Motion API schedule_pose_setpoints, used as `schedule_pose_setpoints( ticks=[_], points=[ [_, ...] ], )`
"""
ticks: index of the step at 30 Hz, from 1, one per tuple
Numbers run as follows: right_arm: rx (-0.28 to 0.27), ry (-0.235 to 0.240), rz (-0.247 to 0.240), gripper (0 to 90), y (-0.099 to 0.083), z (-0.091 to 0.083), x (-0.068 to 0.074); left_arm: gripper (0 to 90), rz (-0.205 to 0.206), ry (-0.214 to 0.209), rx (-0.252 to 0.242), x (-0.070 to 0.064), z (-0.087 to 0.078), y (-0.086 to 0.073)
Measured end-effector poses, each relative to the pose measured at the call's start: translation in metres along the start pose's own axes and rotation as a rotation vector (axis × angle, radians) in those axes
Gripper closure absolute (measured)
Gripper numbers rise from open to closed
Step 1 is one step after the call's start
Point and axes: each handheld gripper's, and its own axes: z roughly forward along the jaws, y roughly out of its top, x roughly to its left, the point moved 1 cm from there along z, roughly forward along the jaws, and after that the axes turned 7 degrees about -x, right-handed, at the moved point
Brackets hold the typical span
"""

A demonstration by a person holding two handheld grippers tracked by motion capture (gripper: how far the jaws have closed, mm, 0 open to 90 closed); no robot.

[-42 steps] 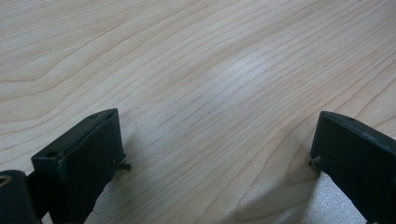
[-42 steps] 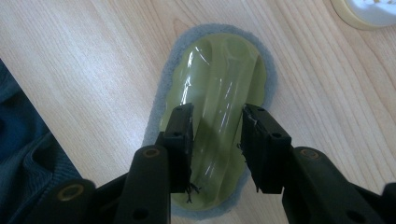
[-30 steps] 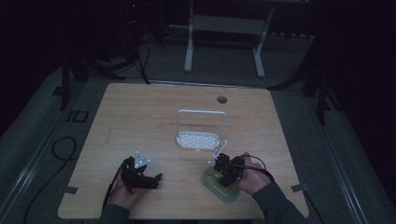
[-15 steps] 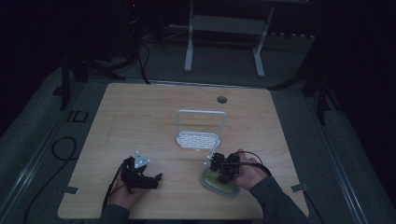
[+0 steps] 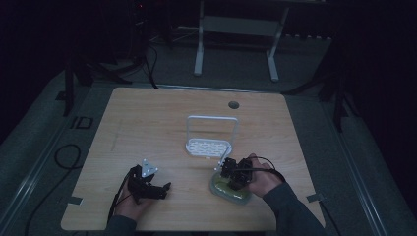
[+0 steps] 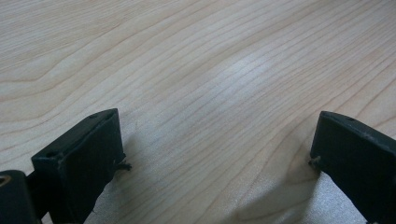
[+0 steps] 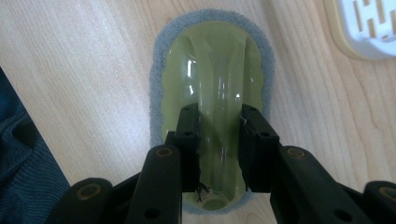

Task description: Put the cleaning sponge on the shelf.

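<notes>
On the dark floor (image 5: 44, 147) stands the table (image 5: 147, 113), a pale wood top with a round hole (image 5: 233, 104) near its far edge. Beyond it, a white frame (image 5: 236, 29) rests on the floor.

Near the middle of the table sits the rack (image 5: 209, 146), a white slotted base with a tall hoop handle rising over it. In the right gripper view a corner of the rack (image 7: 369, 28) shows at upper right, well clear of the jaws.

Next in size are the person's forearms, entering from the near edge. The right sleeve (image 7: 28, 158) is dark blue knit.

The right gripper (image 5: 231, 173) is at the near right of the table, just in front of the rack, and is set down over the scrubber (image 5: 231, 189). In its own view the right gripper (image 7: 219, 149) has its jaws narrow, closed on the raised middle ridge of the scrubber (image 7: 210, 65), one jaw on each side of it. The scrubber is an oval of glossy olive-green plastic with a grey pad showing round its rim; it lies flat on the wood, near the rack but apart from it.

The left gripper (image 5: 150, 186) is at the near left, well apart from the scrubber and the rack, with a grey plate on top. In its own view the left gripper (image 6: 215, 154) has its jaws wide apart, low over bare wood with nothing between them.
</notes>
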Motion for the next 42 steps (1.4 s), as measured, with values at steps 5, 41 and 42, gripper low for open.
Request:
schedule_pose_setpoints(
  ticks=[5,41,42],
  points=[
    [-0.018,-0.009,-0.029,71.3,0.003,-0.001,-0.003,2.5,0.000,0.000,0.000,0.000,0.000,0.000],
    [-0.045,-0.080,-0.066,71.5,0.018,0.000,-0.017,2.5,0.001,0.001,0.000,0.000,0.000,0.000],
    [-0.047,-0.083,-0.068,71.5,0.019,-0.001,-0.018,2.5,0.001,0.001,0.000,0.000,0.000,0.000]
  ],
)
